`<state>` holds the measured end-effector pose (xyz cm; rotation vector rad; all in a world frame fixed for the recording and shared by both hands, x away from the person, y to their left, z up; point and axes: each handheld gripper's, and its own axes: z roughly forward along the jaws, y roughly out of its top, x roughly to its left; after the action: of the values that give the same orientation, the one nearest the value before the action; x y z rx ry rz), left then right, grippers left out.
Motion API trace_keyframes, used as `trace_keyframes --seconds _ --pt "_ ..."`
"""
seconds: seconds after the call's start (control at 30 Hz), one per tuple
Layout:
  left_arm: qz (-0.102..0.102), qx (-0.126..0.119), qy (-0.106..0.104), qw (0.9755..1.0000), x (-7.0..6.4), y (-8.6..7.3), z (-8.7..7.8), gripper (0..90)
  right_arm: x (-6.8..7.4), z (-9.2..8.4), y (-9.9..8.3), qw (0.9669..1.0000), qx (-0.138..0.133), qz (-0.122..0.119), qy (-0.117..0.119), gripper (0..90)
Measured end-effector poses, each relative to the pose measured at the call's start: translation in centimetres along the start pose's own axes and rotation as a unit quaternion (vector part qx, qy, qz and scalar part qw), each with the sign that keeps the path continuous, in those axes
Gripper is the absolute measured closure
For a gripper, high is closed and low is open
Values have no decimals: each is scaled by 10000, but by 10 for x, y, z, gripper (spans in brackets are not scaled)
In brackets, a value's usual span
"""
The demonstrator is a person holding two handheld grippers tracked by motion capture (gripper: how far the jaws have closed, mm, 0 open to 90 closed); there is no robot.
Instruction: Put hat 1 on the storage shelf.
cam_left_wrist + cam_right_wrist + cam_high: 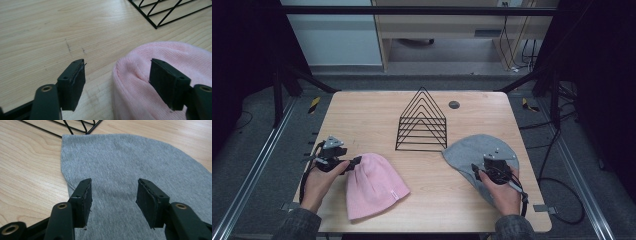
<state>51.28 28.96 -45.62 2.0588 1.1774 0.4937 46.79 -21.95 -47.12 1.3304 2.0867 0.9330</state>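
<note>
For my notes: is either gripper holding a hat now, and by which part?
Nothing is held. The left gripper stands open at the pink hat edge, the right gripper open over the grey hat.

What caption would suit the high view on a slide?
Two hand-held grippers, left at a pink hat, right over a grey hat, before a wire rack.

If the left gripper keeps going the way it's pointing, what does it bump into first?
Most likely the pink hat. The left gripper points right at its rounded edge, which already lies between the open jaws, though the exact height above the table is hard to judge.
</note>
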Motion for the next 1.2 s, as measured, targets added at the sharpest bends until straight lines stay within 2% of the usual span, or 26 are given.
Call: trace_keyframes --seconds 0.03,0.07,0.13,0.17,0.2,0.23,0.53,0.63,0.7,0.8,0.87,0.93,1.03,1.07,1.1,1.17,1.2 --pt "0 0 0 10000 0 0 0 336 0 0 0 10000 0 0 0 460" --pt "-108 88 -23 9999 3 0 6 369 0 0 0 10000 -1 9 -4 446" --pt "-47 254 1 9997 3 -2 9 411 0 1 0 10000 12 19 -29 429" --pt "-47 254 1 9997 3 -2 9 424 0 1 0 10000 12 19 -29 429" --pt "-16 404 -59 9992 2 -5 11 432 1 2 1 10000 53 52 1 421" --pt "12 450 -112 9989 2 -6 12 441 0 2 1 10000 60 40 -13 417" --pt "94 636 -392 9972 -7 -11 19 448 5 5 1 9998 174 75 10 367" --pt "101 676 -508 9964 -8 -12 21 556 3 5 1 9998 193 70 -7 360" --pt "123 729 -568 9956 -10 -12 21 587 3 5 1 9998 198 97 0 359" --pt "165 854 -687 9938 -13 -12 21 691 3 5 1 9997 206 99 -32 356" --pt "179 856 -684 9938 -13 -12 21 710 3 5 1 9997 217 101 -19 355" --pt "155 796 -748 9939 -11 -11 17 776 3 5 1 9997 229 62 -47 355" --pt "156 740 -700 9947 -10 -11 14 792 3 5 1 9997 232 96 -41 355" --pt "268 742 -577 9952 -12 -10 12 792 3 5 1 9997 232 93 -44 355" --pt "268 742 -577 9952 -12 -10 12 793 3 5 1 9997 231 76 -57 355" --pt "442 653 -464 9958 -17 -7 8 794 3 5 1 9996 248 98 -48 355" --pt "442 653 -464 9958 -17 -7 8 795 3 5 1 9996 248 98 -48 355"
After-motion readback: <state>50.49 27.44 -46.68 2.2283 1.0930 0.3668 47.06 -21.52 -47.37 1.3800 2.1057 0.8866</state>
